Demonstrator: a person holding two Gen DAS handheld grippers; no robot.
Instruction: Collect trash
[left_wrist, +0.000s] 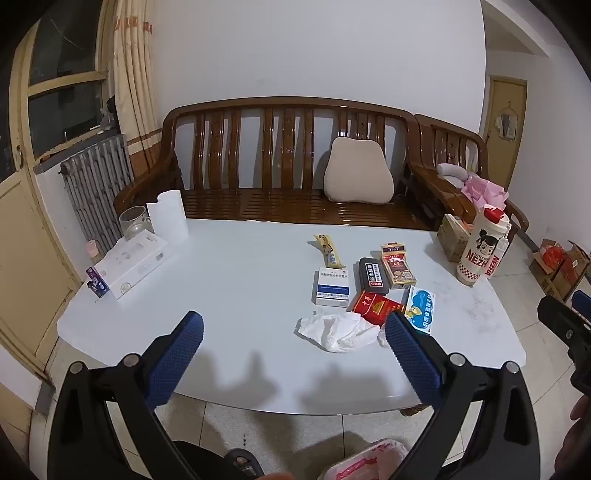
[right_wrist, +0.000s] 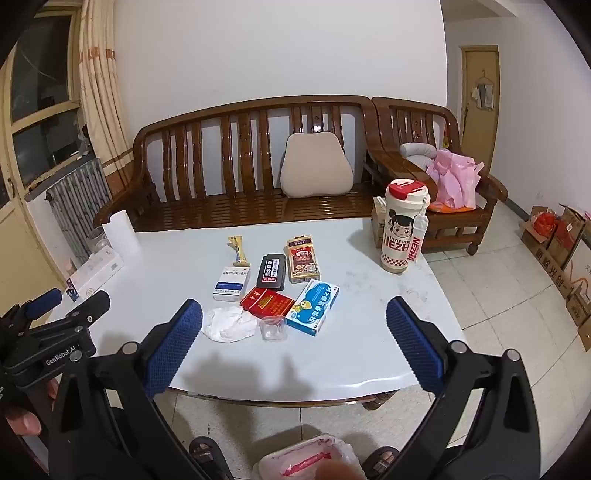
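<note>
A crumpled white tissue (left_wrist: 334, 330) (right_wrist: 229, 324) lies near the front of the white table (left_wrist: 229, 280) (right_wrist: 369, 332). Beside it are a red cigarette pack (left_wrist: 376, 307) (right_wrist: 266, 302), a clear plastic cup (right_wrist: 274, 327), a blue-and-white medicine box (left_wrist: 420, 308) (right_wrist: 313, 305), a white-and-blue box (left_wrist: 332, 288) (right_wrist: 232, 283), a black case (left_wrist: 372, 277) (right_wrist: 272, 271), a brown pack (left_wrist: 397, 269) (right_wrist: 303, 258) and a yellow snack wrapper (left_wrist: 328, 250) (right_wrist: 238, 249). My left gripper (left_wrist: 293, 325) is open above the table's front edge, just short of the tissue. My right gripper (right_wrist: 294, 312) is open, above the front edge.
A bin lined with a pink-white bag (left_wrist: 364, 461) (right_wrist: 310, 459) stands on the floor below. A Nezha cup (left_wrist: 480, 247) (right_wrist: 404, 227), paper roll (left_wrist: 167, 218) (right_wrist: 120, 230), glass jar (left_wrist: 133, 221) and white box (left_wrist: 129, 264) stand on the table. A wooden bench (left_wrist: 288, 162) stands behind.
</note>
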